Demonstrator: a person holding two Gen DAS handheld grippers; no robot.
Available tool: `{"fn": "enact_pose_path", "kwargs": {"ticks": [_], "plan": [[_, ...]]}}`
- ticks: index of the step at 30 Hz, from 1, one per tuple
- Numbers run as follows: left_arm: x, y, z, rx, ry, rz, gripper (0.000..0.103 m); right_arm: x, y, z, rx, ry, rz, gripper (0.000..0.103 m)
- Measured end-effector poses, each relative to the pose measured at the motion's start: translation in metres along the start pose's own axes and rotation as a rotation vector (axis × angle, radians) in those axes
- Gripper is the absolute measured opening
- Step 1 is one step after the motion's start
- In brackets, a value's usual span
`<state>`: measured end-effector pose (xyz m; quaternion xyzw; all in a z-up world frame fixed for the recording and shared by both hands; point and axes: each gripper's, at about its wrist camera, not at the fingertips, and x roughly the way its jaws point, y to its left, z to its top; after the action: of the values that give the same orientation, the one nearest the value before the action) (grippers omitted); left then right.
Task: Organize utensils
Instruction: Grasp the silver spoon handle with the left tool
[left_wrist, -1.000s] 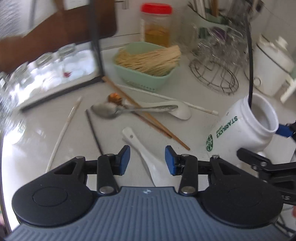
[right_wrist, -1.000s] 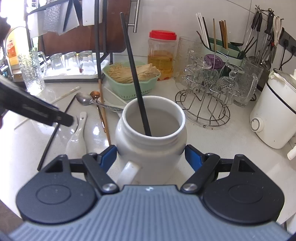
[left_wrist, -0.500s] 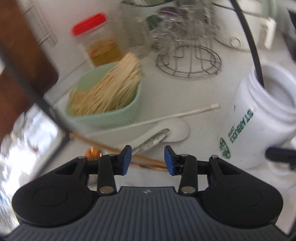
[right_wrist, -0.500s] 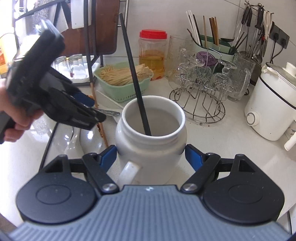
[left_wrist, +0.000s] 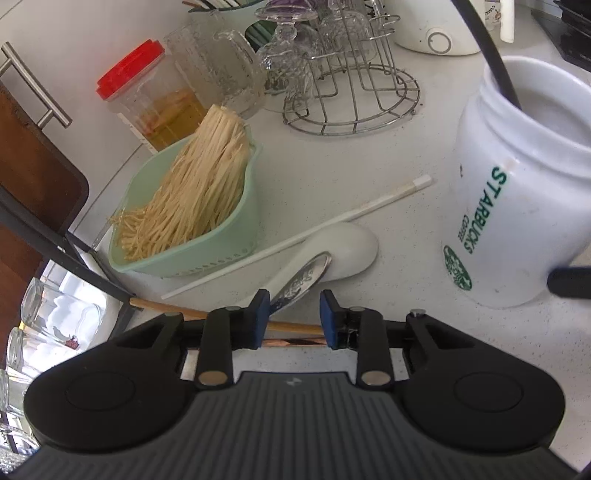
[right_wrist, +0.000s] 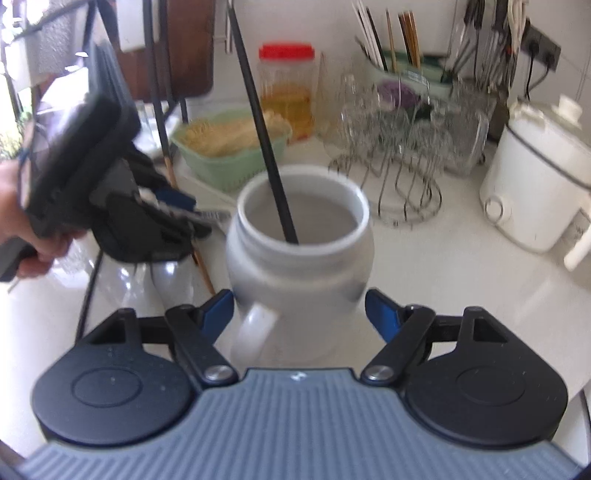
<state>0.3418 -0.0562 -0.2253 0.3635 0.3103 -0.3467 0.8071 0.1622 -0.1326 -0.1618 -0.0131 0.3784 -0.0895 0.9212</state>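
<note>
My left gripper (left_wrist: 293, 314) hovers low over the counter, and its jaws are closing around the handle of a metal spoon (left_wrist: 306, 277) without pressing on it. A pair of wooden chopsticks (left_wrist: 288, 326) crosses under the pads. The spoon's handle rests on a white ceramic spoon (left_wrist: 347, 247), beside a white chopstick (left_wrist: 332, 221). My right gripper (right_wrist: 299, 310) is shut on a white Starbucks mug (right_wrist: 299, 266) with a black chopstick (right_wrist: 266, 147) standing in it. In the left wrist view the mug (left_wrist: 517, 206) stands at the right. In the right wrist view the left gripper (right_wrist: 184, 206) is just left of the mug.
A green basket (left_wrist: 207, 240) of thin sticks sits behind the spoons, and a red-lidded jar (left_wrist: 155, 107) stands beyond it. A wire rack (left_wrist: 351, 99) of glasses is at the back. A white cooker (right_wrist: 539, 184) stands at the right, and drinking glasses (left_wrist: 44, 332) at the left.
My left gripper has rolled, dropped toward the counter and come up to the metal spoon's handle, with its jaws narrower than before. The right gripper keeps its hold on the mug.
</note>
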Motion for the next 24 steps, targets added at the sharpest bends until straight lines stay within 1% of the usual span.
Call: {"fn": "enact_pose_path", "kwargs": {"ticks": [1,2,4,8,9,10,11,13,14,16,18,21,23,24], "plan": [[0.001,0.0,0.0,0.001,0.0,0.003,0.034,-0.001,0.0,-0.002,0.011,0.006,0.001,0.074],[0.001,0.0,0.0,0.003,0.0,0.008,0.034,-0.003,-0.001,-0.004,0.022,-0.006,0.009,0.07],[0.002,0.0,0.001,0.014,-0.008,0.022,0.034,-0.008,0.0,-0.008,0.024,-0.036,0.01,0.07],[0.004,0.003,0.002,0.03,-0.002,0.019,0.033,-0.009,0.001,-0.009,0.013,-0.036,0.008,0.071],[0.005,0.003,0.002,0.035,-0.002,0.019,0.033,-0.008,0.001,-0.008,0.017,-0.033,0.011,0.072],[0.006,0.003,0.002,0.043,0.001,0.016,0.029,-0.007,0.001,-0.008,0.026,-0.027,0.015,0.073],[0.006,0.002,0.003,0.054,0.012,0.013,0.028,-0.007,0.0,-0.007,0.035,-0.025,0.017,0.074],[0.006,0.0,0.006,0.085,0.037,0.013,0.024,-0.006,-0.001,-0.004,0.055,-0.033,0.023,0.083],[0.005,0.0,0.007,0.095,0.038,0.009,0.023,-0.006,-0.001,-0.004,0.06,-0.043,0.012,0.089],[0.008,-0.002,0.008,0.114,0.038,0.019,0.023,-0.003,-0.001,-0.002,0.068,-0.054,-0.018,0.091],[0.01,-0.004,0.007,0.145,0.035,0.032,0.022,0.0,-0.001,-0.002,0.075,-0.066,-0.016,0.091],[0.01,-0.002,0.007,0.153,0.029,0.037,0.014,0.006,0.004,0.0,0.062,-0.077,-0.029,0.091],[0.008,0.0,0.006,0.149,0.023,0.053,0.004,0.008,0.007,0.001,0.051,-0.089,-0.037,0.091],[0.006,0.002,0.006,0.137,0.02,0.053,0.003,0.009,0.009,0.002,0.047,-0.096,-0.046,0.091]]}}
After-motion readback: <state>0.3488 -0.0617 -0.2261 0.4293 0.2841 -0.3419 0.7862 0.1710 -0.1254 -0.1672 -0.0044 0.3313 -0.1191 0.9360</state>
